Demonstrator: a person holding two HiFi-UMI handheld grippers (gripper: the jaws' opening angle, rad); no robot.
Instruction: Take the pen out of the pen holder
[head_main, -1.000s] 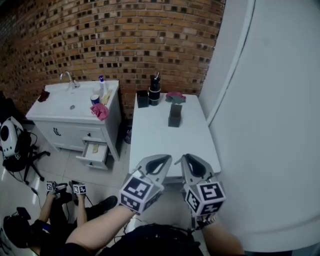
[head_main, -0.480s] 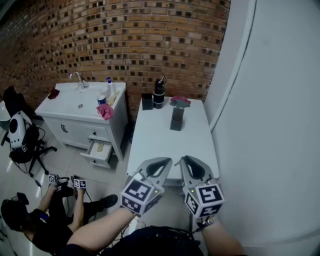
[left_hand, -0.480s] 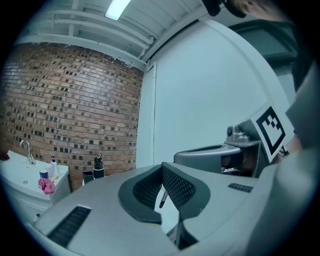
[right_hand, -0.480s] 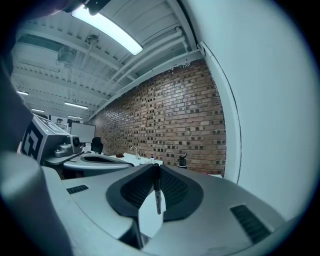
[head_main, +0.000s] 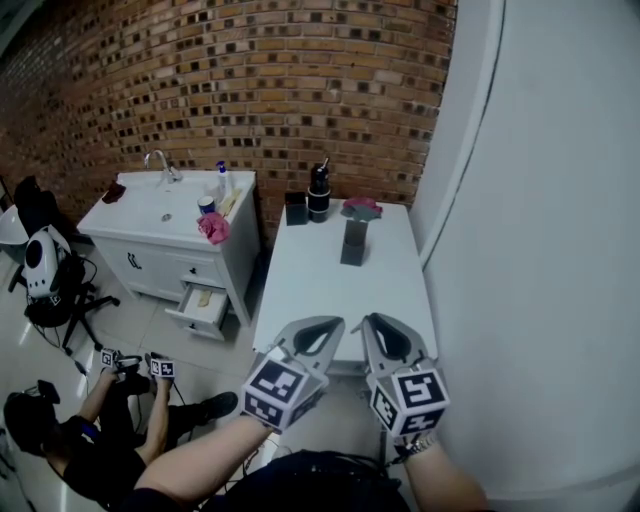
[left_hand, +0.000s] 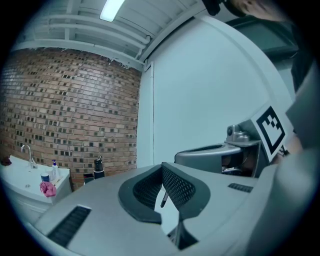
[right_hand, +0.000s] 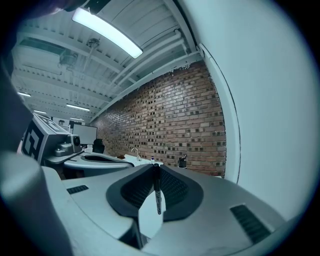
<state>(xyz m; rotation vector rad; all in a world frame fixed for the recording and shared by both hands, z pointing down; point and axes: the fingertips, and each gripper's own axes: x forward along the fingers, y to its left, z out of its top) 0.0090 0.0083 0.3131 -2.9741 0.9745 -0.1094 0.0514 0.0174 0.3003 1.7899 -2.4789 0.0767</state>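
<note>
The right hand-held gripper (right_hand: 155, 167) is clenched on a slim dark pen (right_hand: 157, 192), which stands upright between its pads. The pen holder (head_main: 352, 243) stands well apart from it, toward the far half of the white tabletop (head_main: 320, 285), near a black bottle (head_main: 318, 190) and a pink cloth (head_main: 361, 207). The left hand-held gripper (left_hand: 162, 167) hovers beside the right one, its jaw tips together; a thin dark stick shows in the gap below them, whether pinched I cannot tell.

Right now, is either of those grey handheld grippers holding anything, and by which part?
The right gripper pinches a slim dark pen by its upper end; the rest hangs down. The left gripper holds nothing.
</note>
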